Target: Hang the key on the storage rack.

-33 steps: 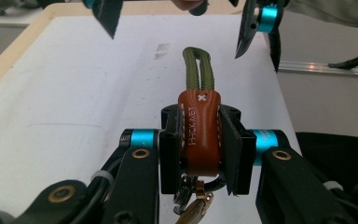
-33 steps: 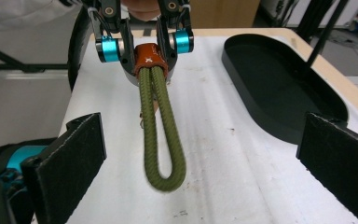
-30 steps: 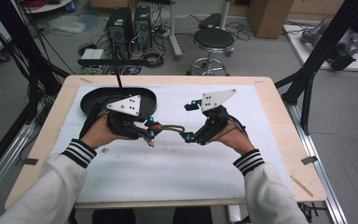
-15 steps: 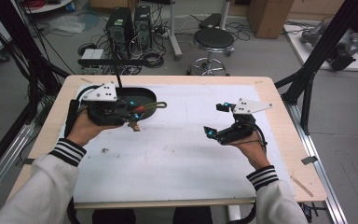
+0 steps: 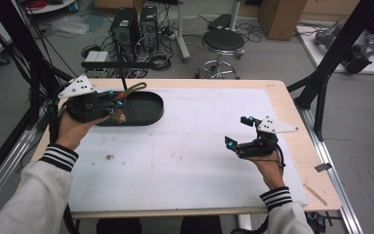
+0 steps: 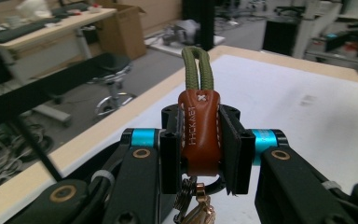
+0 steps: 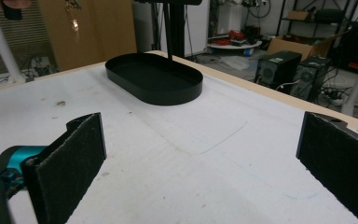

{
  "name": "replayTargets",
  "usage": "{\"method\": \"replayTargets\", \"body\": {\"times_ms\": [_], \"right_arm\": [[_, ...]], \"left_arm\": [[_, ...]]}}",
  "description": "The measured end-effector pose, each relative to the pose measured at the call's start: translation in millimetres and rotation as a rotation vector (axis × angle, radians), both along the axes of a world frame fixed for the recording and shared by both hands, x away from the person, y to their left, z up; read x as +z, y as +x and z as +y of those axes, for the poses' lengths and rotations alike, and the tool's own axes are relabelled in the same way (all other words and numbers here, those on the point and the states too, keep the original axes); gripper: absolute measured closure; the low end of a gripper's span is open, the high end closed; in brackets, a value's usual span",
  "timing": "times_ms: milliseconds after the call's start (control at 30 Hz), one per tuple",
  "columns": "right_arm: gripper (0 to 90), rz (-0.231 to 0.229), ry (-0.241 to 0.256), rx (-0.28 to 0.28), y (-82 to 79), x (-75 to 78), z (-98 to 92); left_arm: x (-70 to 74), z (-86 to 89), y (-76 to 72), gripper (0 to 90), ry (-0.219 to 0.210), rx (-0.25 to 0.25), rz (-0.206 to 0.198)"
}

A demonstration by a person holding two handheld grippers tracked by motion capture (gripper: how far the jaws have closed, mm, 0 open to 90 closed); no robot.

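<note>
Glossy brown leather key fob [image 6: 199,133]

Tray [image 5: 146,108] on table's [image 5: 199,161] left.

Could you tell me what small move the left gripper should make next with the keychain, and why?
Probably lower it a little over the black oval tray before opening. The left gripper holds the keychain by its brown leather tab, jaws shut on it, at the tray's left end and seemingly above it, with the metal rings dangling. The right gripper is open and well clear.

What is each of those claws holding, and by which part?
The left gripper clamps a key strap by its brown leather tab, green cord loop pointing up. The right gripper is open, holding nothing.
</note>
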State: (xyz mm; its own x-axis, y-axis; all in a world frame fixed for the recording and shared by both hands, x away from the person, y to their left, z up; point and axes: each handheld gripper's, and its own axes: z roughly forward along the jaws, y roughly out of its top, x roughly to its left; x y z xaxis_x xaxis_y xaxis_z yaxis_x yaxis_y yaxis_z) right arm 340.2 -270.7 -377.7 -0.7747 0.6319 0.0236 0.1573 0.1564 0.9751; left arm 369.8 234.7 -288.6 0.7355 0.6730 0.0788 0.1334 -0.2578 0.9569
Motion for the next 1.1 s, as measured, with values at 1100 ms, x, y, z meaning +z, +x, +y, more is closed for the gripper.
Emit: {"method": "replayTargets", "body": {"times_ms": [1100], "right_arm": [[0.4, -0.067, 0.084, -0.181, -34.1, -63.4, -21.3]], "left_arm": [[-10.5, 49.7, 42.4, 71.7, -0.028, 0.354, -0.027]]}}
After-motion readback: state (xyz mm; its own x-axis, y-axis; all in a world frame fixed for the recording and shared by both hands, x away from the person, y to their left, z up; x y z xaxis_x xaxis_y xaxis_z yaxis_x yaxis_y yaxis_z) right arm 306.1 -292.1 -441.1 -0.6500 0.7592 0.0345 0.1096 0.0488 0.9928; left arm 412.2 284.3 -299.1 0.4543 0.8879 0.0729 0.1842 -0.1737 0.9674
